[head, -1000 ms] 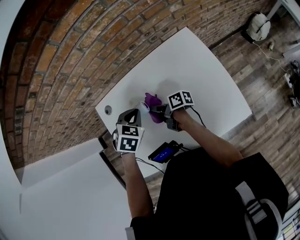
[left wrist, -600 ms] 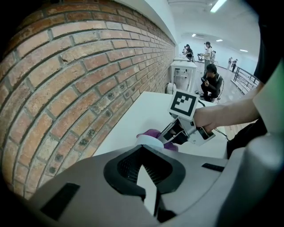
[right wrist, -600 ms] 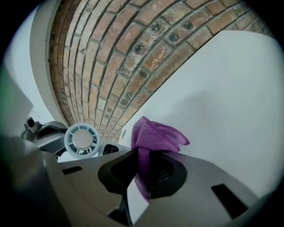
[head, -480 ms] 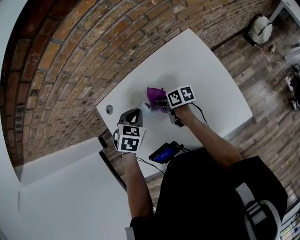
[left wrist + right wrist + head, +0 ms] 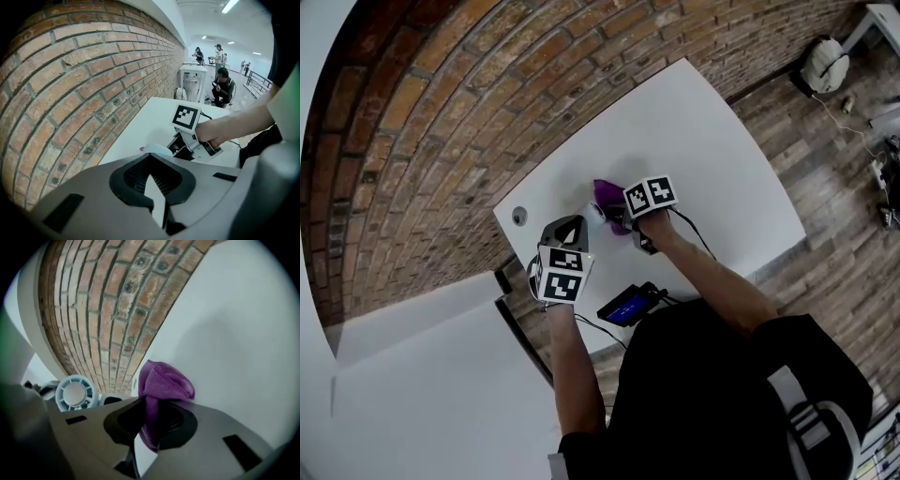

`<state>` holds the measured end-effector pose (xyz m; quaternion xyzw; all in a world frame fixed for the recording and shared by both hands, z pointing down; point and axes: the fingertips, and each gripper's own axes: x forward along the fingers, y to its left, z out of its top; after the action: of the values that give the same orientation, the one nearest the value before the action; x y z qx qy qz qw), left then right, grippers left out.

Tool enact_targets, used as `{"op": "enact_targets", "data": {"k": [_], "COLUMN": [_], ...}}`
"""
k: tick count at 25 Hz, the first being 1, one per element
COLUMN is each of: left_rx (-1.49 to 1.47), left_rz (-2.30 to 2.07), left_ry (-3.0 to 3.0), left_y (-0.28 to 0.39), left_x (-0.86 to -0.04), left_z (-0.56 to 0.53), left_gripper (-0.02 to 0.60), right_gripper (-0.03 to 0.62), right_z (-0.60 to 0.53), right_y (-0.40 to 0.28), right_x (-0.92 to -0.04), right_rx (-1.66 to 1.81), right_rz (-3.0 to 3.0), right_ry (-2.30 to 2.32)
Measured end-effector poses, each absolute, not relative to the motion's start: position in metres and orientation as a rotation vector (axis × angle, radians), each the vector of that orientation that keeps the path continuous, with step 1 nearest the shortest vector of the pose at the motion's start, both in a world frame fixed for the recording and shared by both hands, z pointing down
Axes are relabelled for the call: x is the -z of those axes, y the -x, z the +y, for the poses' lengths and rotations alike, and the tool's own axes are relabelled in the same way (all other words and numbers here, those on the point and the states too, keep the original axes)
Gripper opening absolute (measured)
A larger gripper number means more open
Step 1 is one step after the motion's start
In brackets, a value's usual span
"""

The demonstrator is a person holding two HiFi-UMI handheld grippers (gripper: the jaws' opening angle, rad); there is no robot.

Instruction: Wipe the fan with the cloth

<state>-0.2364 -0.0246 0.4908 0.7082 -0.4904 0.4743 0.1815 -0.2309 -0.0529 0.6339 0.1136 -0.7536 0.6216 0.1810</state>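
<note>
1. Right gripper view: the jaws of the right gripper [image 5: 152, 404] are clamped on one purple cloth [image 5: 164, 380], which bunches up above their tips. One small white fan [image 5: 74, 393] stands to the jaws' left, before a brick wall [image 5: 117, 296].
2. Left gripper view: the left gripper [image 5: 151, 159] has its jaws pressed together. The single fan shows just beyond their tips, and the right gripper, held by one hand [image 5: 213, 133], is close behind it.
3. Head view: two grippers face each other over one white table [image 5: 703, 141]. The fan sits between the two sets of jaws, with the cloth right beside it at the right jaws' tips.
</note>
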Motion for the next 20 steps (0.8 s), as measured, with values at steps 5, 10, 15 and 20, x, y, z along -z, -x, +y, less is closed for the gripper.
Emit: {"op": "enact_targets", "data": {"k": [5,10,15,20], "left_rx": [-1.330,-1.322,-1.308,-1.306], "left_rz": [-1.390,-1.392,-1.407,-1.404], "left_ry": [-2.003,-2.004,-2.002,-2.006], "left_y": [0.235,0.236,0.237,0.236], "left_x": [-0.490,-0.491,-0.490,-0.490], "left_z": [-0.025,-0.026,-0.025,-0.026], "left_gripper": [-0.003,-0.003,-0.003,-0.003], "right_gripper": [0.061,0.061,0.061,0.060], "right_z": [-0.066,-0.106,-0.079,-0.064], "right_y": [0.222,0.234,0.258,0.241], "right_x": [-0.640,-0.614,-0.636,-0.638], "right_rx": [-1.143,-1.305,-1.481,-1.495], "right_rz": [-2.196,-2.265,-2.124,-2.156], "right_ry": [-0.337,-0.384,-0.224,-0.308]}}
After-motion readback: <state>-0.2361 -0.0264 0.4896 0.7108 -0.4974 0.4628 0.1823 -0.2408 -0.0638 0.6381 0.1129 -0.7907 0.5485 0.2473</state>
